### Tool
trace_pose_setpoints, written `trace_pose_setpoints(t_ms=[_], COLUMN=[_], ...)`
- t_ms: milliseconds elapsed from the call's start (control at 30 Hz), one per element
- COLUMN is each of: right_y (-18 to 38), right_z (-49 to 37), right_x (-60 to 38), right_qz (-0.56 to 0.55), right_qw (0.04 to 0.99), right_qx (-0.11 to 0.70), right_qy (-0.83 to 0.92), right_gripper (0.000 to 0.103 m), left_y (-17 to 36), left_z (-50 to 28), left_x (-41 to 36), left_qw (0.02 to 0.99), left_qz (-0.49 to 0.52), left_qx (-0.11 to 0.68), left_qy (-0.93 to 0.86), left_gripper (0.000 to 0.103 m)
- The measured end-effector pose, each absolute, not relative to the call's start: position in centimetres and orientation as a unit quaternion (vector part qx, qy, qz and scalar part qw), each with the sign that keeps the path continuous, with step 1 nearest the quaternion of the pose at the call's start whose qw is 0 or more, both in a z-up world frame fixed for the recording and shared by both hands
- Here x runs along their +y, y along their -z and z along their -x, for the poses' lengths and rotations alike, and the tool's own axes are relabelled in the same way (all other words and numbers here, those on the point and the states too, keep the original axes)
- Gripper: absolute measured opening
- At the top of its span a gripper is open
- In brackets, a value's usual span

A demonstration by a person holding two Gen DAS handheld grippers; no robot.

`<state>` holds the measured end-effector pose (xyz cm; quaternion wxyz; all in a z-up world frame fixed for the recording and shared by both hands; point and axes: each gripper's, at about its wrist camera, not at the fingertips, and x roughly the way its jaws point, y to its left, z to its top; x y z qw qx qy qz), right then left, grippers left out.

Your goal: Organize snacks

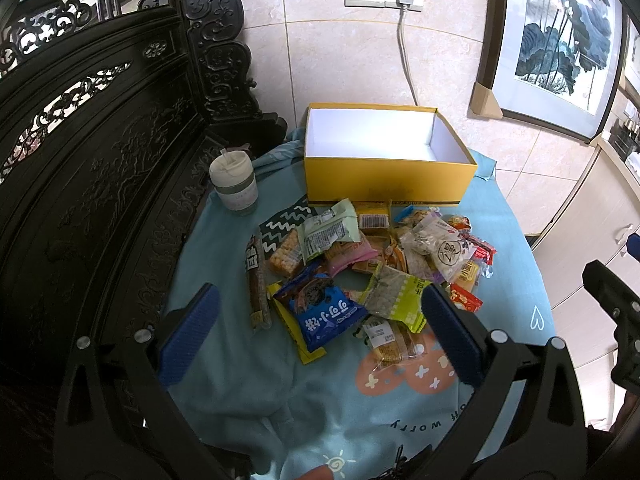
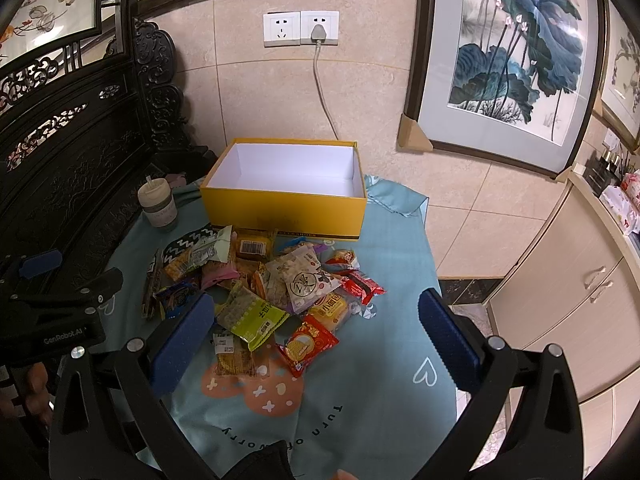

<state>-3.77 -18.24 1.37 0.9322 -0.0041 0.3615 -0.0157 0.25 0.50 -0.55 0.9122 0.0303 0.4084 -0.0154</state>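
Teal cloth [image 1: 248, 360] (one box [image 1: 384, 184])

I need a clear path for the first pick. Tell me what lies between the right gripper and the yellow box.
In the right wrist view, the snack pile lies on the teal cloth between the open right gripper and the yellow box.

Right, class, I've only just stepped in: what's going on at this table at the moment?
A person is holding a hand-held gripper in each hand above a heap of snack packets on a blue cloth. The left hand-held gripper and the right hand-held gripper are both open and hold nothing. Behind the heap, the yellow box is empty, so no snack has been packed yet. A lidded cup stands beside the box.
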Motion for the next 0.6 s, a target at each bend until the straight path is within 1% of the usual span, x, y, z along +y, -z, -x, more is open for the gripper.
trace_pose_setpoints(t_ms=[400, 600], right_y=[-1.4, -1.3], right_z=[3.7, 3.3], right_x=[-18.3, -18.4], right_qz=[0.004, 0.005], right_qw=[0.932, 0.930], right_qx=[0.362, 0.366], right_qy=[0.016, 0.014], right_gripper=[0.102, 0.102], left_y=[0.6, 1.6], left_z=[-0.3, -0.3], left_x=[0.5, 1.5], left_qw=[0.912, 0.910], left_qz=[-0.030, -0.030], left_qx=[0.409, 0.413], left_qy=[0.015, 0.014], left_gripper=[0.101, 0.101])
